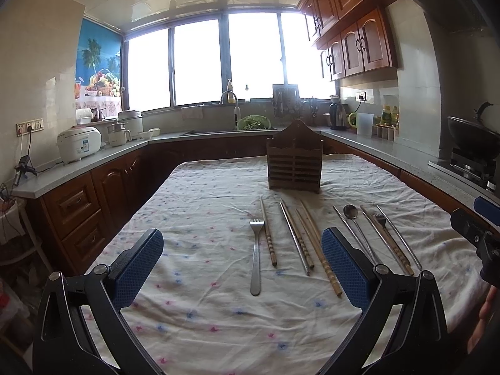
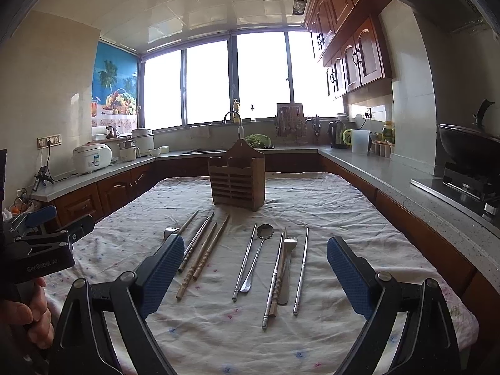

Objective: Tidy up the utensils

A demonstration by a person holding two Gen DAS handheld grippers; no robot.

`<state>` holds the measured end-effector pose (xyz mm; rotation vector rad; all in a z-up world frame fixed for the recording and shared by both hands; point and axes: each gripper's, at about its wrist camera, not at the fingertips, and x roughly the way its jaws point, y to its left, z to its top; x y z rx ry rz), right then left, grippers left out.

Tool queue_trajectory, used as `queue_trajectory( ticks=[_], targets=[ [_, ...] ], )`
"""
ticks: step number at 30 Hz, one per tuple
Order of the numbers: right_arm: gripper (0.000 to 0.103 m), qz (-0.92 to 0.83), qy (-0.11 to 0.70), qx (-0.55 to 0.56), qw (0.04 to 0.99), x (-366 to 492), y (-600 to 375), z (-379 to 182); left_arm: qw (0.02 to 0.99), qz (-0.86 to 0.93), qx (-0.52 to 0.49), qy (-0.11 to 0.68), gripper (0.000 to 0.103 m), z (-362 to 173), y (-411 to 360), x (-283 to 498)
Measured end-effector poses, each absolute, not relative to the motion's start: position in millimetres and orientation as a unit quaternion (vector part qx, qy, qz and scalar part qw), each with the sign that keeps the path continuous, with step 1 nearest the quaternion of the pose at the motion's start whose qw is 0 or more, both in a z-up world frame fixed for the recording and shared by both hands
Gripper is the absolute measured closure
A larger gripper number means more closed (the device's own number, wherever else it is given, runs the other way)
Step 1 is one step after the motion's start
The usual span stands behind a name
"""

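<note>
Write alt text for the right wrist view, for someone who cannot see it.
Forks, a spoon and metal and wooden chopsticks lie in a loose row on a cloth-covered table, in front of an upright wooden utensil holder. The right tongs hang open and empty above them, with the left tongs at the left edge, in a kitchen.

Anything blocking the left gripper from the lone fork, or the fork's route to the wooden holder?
Nothing visible. Left gripper is open above the fork; only bare cloth lies between it and the holder. A wooden chopstick lies alongside.
</note>
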<state>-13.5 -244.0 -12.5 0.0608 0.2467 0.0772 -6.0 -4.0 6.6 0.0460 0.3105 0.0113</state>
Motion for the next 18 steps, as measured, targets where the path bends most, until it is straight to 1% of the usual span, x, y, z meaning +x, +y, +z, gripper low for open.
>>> queue_trajectory(
  ticks=[18],
  targets=[
    [0.009, 0.043, 0.120, 0.033, 0.991, -13.5, -243.5, -11.4, 0.988, 0.006, 0.025, 0.155, 0.000, 5.6, -3.9, -5.6]
  ],
)
